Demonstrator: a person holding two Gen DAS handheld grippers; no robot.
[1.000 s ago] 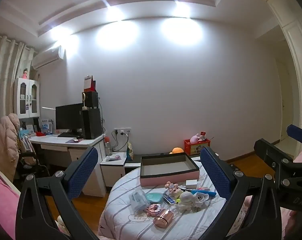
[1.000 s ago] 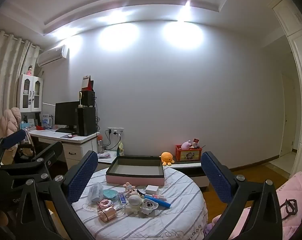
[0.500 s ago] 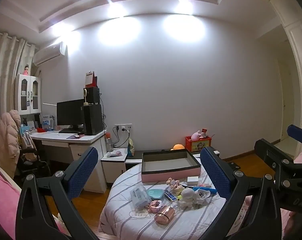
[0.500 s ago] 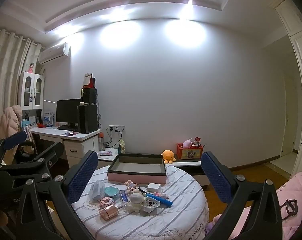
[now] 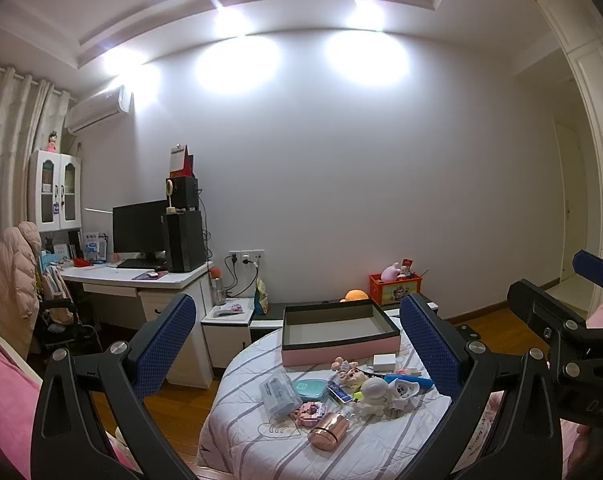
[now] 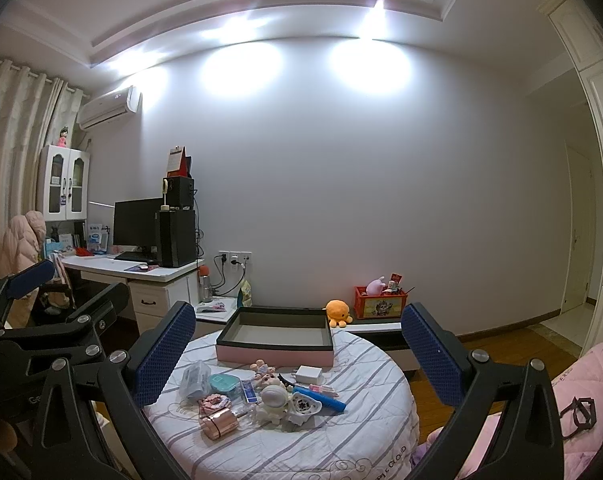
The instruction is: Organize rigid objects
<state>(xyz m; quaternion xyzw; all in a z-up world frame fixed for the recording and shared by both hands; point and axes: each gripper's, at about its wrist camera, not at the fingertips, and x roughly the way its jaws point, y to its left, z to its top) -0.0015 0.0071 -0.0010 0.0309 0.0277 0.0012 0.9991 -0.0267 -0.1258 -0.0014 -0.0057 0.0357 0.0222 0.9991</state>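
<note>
A round table with a striped cloth (image 5: 381,452) (image 6: 341,432) carries an open pink box with a dark rim (image 5: 339,334) (image 6: 275,340) at its far side. In front of it lie several small objects: a rose-gold cylinder (image 5: 327,431) (image 6: 218,423), a teal case (image 5: 308,387) (image 6: 223,382), a clear pouch (image 5: 279,394), a white astronaut figure (image 6: 274,398), a blue stick (image 6: 321,398) and a white adapter (image 6: 309,374). My left gripper (image 5: 297,344) and right gripper (image 6: 297,354) are open, empty and held back from the table.
A white desk (image 5: 141,280) with a monitor and speakers stands at the left. A low bench along the wall holds an orange plush (image 6: 338,312) and a red toy crate (image 6: 379,302). Pink bedding (image 6: 581,400) lies at the right. The floor is wood.
Both views have tilted slightly downward and nearer, so the table and its objects sit a little higher and larger in frame. Both grippers stay open.
</note>
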